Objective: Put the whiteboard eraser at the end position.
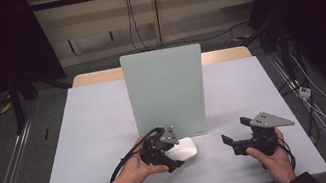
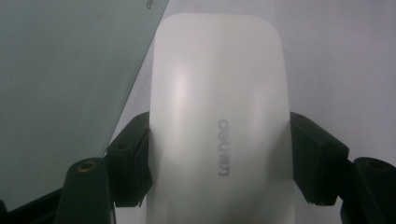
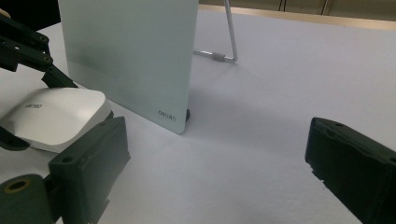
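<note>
Two grippers: left gripper jaws pinching white mouse beside upright board, right gripper jaws spread, seemingly empty.

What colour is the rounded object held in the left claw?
White, with small grey lettering; the rounded plastic object shows best in the left gripper view.

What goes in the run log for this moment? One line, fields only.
left gripper: shut on white eraser | right gripper: open, holds nothing | board: upright on table
</note>
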`<state>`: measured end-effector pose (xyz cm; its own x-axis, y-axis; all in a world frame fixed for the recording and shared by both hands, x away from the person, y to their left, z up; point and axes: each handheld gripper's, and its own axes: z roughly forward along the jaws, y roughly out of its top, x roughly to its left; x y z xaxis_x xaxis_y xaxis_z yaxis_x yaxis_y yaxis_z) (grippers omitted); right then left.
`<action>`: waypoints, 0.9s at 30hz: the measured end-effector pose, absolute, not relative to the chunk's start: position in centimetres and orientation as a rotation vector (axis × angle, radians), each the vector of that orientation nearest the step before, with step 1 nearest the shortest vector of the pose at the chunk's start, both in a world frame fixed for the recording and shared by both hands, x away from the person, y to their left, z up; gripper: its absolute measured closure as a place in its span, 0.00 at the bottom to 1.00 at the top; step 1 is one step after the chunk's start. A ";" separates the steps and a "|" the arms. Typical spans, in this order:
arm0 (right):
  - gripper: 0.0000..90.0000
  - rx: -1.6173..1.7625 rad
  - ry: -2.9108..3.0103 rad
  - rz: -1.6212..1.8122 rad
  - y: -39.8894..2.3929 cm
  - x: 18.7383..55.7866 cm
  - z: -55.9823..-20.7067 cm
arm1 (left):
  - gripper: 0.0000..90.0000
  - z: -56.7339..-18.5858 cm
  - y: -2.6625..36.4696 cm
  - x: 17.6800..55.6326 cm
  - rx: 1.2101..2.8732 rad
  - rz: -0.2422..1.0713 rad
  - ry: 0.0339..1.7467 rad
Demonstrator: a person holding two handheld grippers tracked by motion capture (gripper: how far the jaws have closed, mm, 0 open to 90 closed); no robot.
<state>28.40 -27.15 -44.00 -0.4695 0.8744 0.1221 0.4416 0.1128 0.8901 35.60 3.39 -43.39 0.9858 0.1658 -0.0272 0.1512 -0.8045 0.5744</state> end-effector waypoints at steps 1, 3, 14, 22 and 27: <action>0.07 1.277 1.960 1.321 -27.1 28.4 -44.0 | 0.34 -43.5 3.3 35.6 2.523 0.028 0.222; 0.07 1.277 1.960 1.321 -27.1 28.4 -44.0 | 0.34 -43.7 3.1 35.6 2.527 0.033 0.224; 0.07 1.279 1.966 1.319 -27.1 28.5 -44.1 | 0.34 -44.2 3.0 35.9 2.517 0.009 0.242; 0.07 1.270 1.969 1.314 -27.1 28.5 -44.1 | 0.34 -44.5 3.1 35.8 2.497 0.023 0.249; 0.07 1.276 1.968 1.319 -27.2 28.4 -44.1 | 0.32 -44.6 3.2 35.7 2.494 0.043 0.250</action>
